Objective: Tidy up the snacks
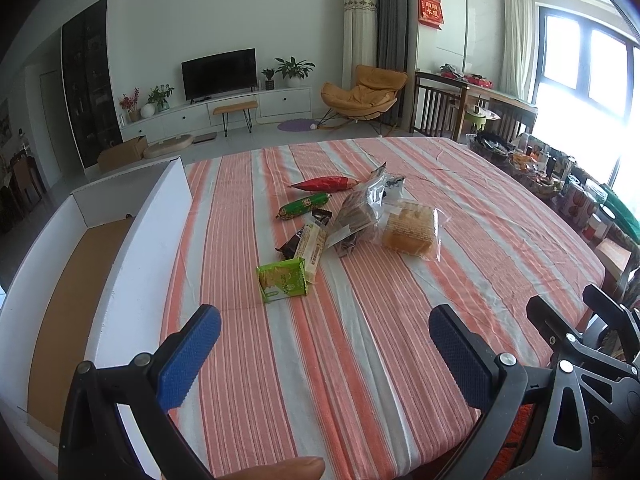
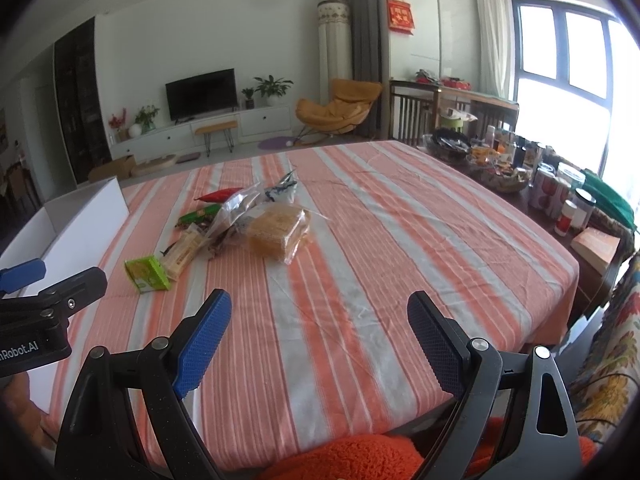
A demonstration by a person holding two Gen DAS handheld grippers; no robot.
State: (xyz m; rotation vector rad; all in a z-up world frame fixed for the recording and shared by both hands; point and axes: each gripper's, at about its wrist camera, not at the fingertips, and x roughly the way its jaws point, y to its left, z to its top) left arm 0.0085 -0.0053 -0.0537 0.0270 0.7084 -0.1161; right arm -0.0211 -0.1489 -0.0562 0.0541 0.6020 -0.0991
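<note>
Left wrist — snacks (image 1: 344,220) mid-table, near edge bare.

You see a matt, orange-and-white striped cloth tablecloth (image 1: 360,320), glossy clear plastic snack bags (image 1: 408,224), a smooth white cardboard box (image 1: 148,240) (brown inside), and your textured blue rubbery finger pads (image 2: 204,344).

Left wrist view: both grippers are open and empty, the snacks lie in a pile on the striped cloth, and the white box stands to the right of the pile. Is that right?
Not quite. The white box stands to the left of the snack pile, at the table's left edge, as the left wrist view shows. The rest holds: the left gripper and right gripper are open and empty, and the snacks lie on the striped cloth.
</note>
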